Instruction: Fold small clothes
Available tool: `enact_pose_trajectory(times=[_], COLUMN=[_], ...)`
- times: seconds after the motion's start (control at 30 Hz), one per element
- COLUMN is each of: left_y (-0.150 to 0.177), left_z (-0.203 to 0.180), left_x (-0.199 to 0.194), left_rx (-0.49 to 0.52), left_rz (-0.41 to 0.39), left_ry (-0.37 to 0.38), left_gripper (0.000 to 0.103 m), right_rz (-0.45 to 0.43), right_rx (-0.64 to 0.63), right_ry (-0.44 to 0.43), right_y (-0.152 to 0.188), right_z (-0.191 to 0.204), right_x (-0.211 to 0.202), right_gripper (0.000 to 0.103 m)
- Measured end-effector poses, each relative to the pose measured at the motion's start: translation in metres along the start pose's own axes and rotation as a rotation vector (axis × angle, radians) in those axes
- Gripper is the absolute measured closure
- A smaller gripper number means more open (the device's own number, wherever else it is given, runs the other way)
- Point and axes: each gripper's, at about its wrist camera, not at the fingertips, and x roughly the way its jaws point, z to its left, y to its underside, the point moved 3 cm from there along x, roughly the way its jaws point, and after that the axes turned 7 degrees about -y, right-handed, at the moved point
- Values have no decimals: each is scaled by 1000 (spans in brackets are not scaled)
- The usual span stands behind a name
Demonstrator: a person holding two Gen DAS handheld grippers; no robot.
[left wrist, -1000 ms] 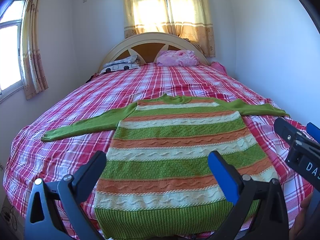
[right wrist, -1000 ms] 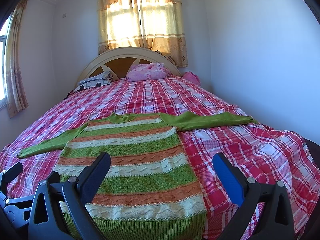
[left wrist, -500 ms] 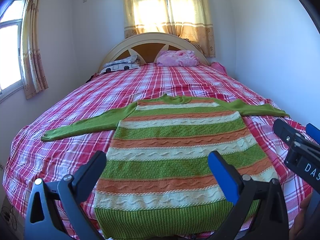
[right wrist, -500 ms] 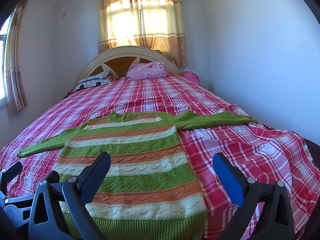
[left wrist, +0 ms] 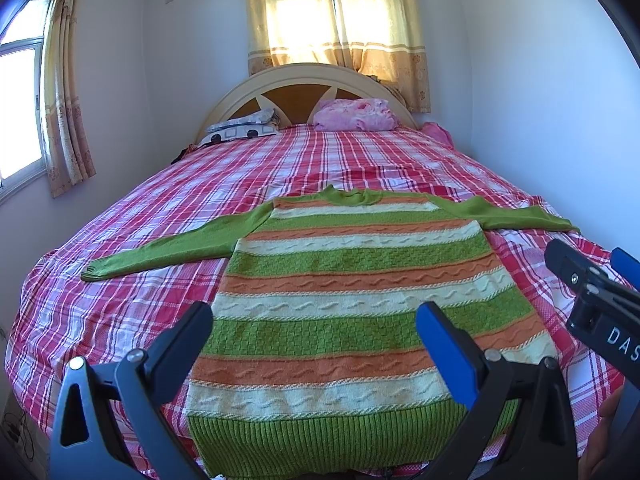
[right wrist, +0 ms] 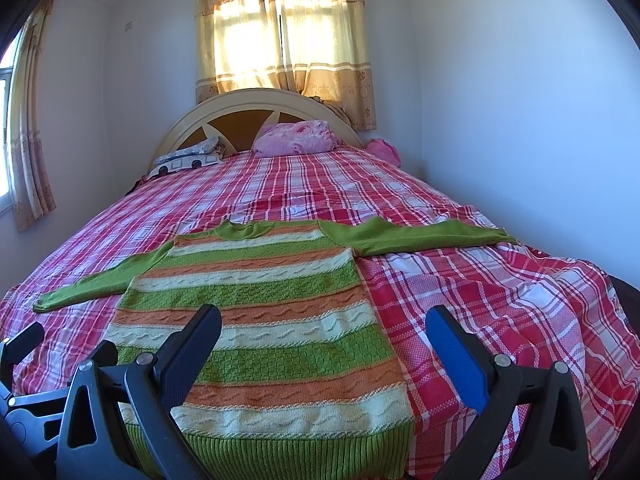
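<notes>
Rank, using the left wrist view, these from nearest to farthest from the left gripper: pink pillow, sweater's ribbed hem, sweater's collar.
1. sweater's ribbed hem, just below the left gripper.
2. sweater's collar, mid-bed.
3. pink pillow, at the headboard.

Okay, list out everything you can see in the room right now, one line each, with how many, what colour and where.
sweater: one, green, orange and cream stripes, flat on the near end of the bed, sleeves spread out.
bed cover: one, red, pink and white plaid, over the whole bed.
headboard: one, cream with brown panels, far end.
pink pillow: one, by the headboard, right side.
patterned pillow: one, white and grey-blue, by the headboard, left side.
curtains: two sets, yellow-tan, one behind the headboard, one at the left-wall window.
left hand-held gripper: one, black and blue, open over the sweater's hem.
right hand-held gripper: one, black and blue, open, over the sweater's right edge.
</notes>
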Motion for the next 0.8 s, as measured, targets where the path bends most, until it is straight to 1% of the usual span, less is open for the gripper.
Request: enact_pose_trajectory(times=[0.8], left_y=[3], left_z=[-1], left_x=[1], left_rx=[4], left_rz=[0], left_ry=[1], left_gripper=[0], right_rz=[4], right_rx=[-4], right_ry=[2], right_y=[2], right_z=[2], right_x=[2], right_gripper=[1])
